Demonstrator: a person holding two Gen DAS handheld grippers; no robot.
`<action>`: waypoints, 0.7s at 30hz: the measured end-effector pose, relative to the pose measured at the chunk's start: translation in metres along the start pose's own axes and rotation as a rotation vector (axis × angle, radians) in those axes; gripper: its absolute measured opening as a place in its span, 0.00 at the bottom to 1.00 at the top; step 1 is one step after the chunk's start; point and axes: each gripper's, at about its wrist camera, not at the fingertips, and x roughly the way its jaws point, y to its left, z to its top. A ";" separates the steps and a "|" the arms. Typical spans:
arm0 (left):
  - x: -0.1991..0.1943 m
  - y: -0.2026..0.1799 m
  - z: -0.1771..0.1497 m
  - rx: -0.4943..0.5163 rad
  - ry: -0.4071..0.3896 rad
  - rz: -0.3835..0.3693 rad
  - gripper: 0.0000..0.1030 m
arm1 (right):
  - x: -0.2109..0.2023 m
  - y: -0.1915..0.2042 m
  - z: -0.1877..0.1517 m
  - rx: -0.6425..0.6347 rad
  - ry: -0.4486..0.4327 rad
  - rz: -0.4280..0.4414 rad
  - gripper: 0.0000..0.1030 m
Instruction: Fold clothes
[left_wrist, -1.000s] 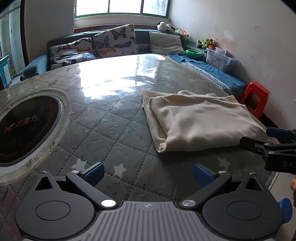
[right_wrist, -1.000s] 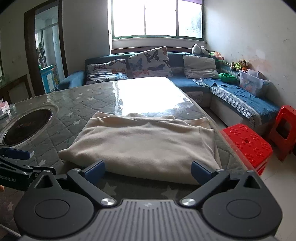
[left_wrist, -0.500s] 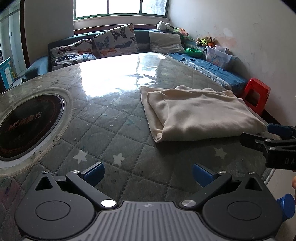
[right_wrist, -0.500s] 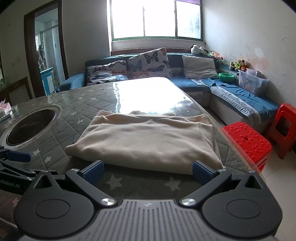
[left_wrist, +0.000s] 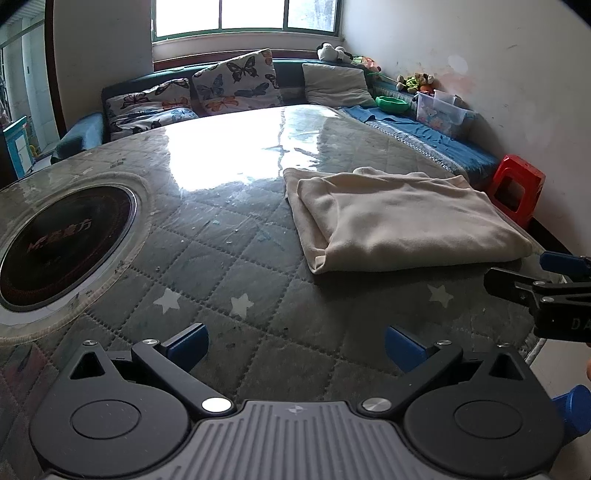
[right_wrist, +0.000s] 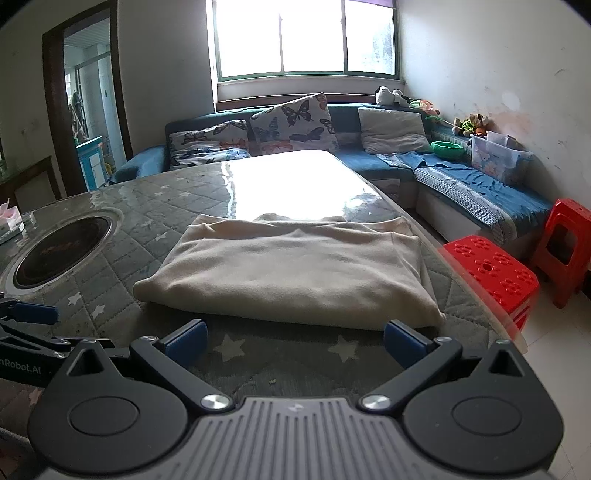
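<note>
On the quilted table (left_wrist: 229, 266), near its right edge, lies a cream garment (left_wrist: 399, 221), folded into a flat rectangle. It looks soft, light and limp, likely to sag unless taken at a corner or along the thick folded edge nearest the tongs. Its long axis runs across the right wrist view, the loose layered edges pointing toward the window. The left gripper (left_wrist: 297, 347) and right gripper (right_wrist: 295, 343) both stand released, holding nothing, short of the cloth.

We are in a home living room: a blue corner sofa (right_wrist: 373, 162) with butterfly cushions (right_wrist: 291, 123), soft toys (right_wrist: 471, 123) under a window (right_wrist: 306, 37), red plastic stools (right_wrist: 565, 240), a quilt-covered table (right_wrist: 155, 206).
</note>
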 end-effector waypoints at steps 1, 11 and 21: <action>0.000 0.000 0.000 -0.001 0.000 0.001 1.00 | 0.000 0.000 -0.001 0.000 0.000 0.000 1.00; -0.005 -0.008 -0.004 0.010 -0.005 0.008 1.00 | -0.003 0.005 -0.007 0.002 -0.001 0.009 1.00; -0.005 -0.016 -0.008 0.022 0.002 0.008 1.00 | -0.005 0.006 -0.011 0.009 -0.002 0.016 1.00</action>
